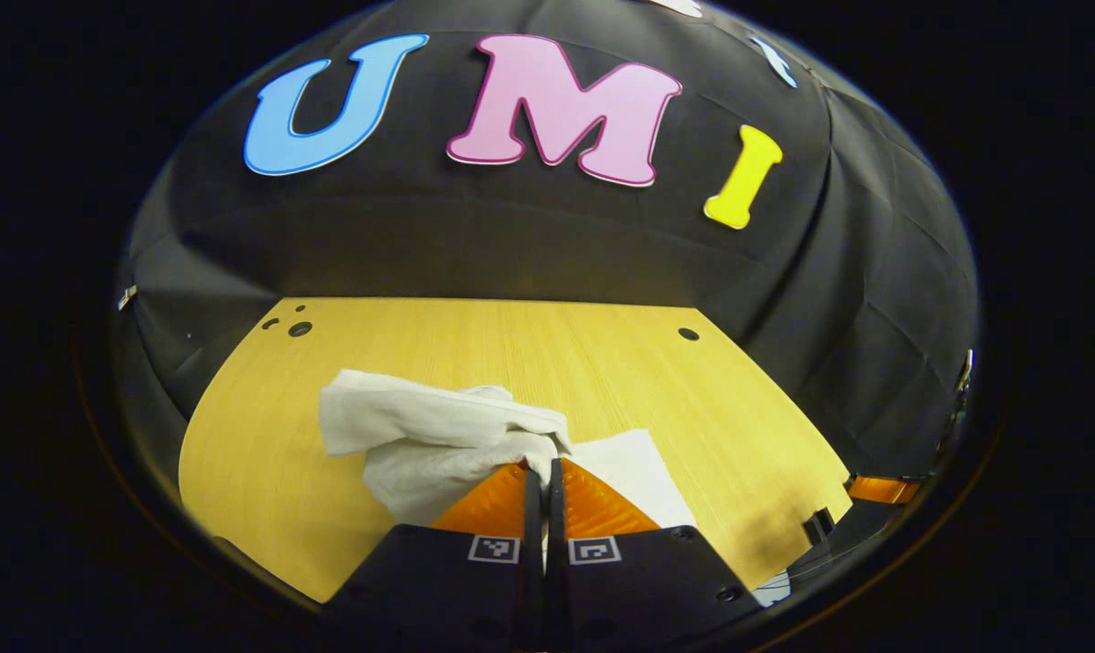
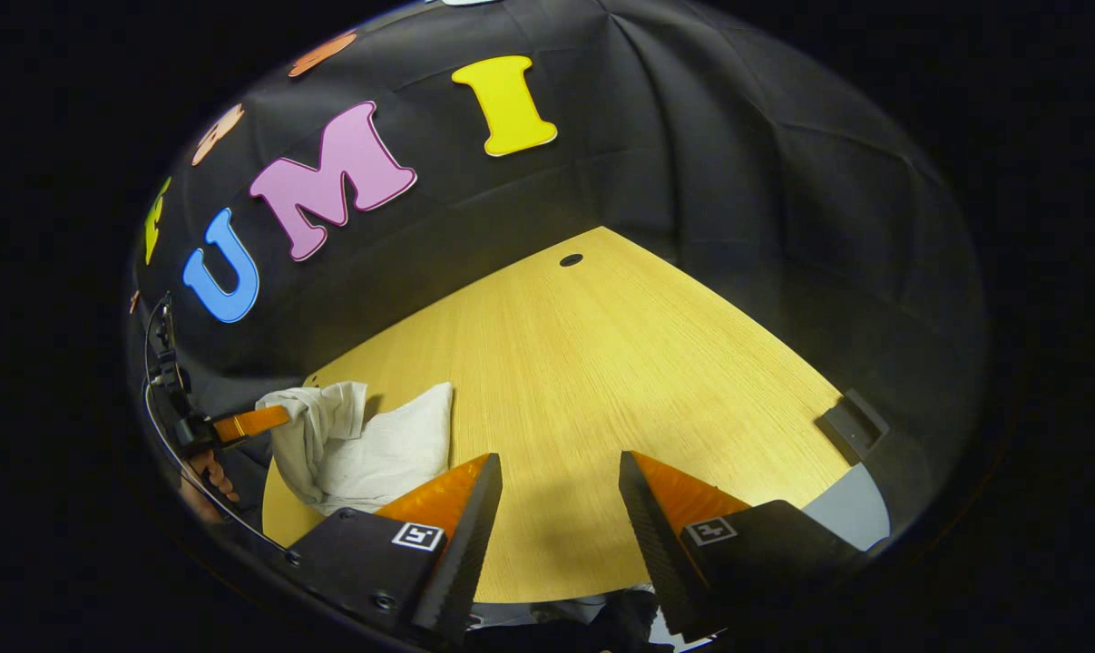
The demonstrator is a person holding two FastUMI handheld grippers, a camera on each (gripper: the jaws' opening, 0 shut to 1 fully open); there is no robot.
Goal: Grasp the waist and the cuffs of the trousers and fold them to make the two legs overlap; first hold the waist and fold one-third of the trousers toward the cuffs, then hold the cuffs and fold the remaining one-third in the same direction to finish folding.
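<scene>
In the left gripper view the left gripper (image 1: 543, 472) has its two fingers drawn together on a bunched fold of the white trousers (image 1: 420, 435), pinching the cloth right at the tips. The trousers lie crumpled on the wooden counter (image 1: 601, 363), most of the bundle spreading up and to the left of the tips, with a flatter piece lying just to their right. In the right gripper view the right gripper (image 2: 561, 472) stands wide apart with nothing between its fingers, above bare counter. There the trousers sit well off to the left of the fingers, near the counter's edge, where the left gripper reaches in and grips them, a hand (image 2: 207, 481) behind it
</scene>
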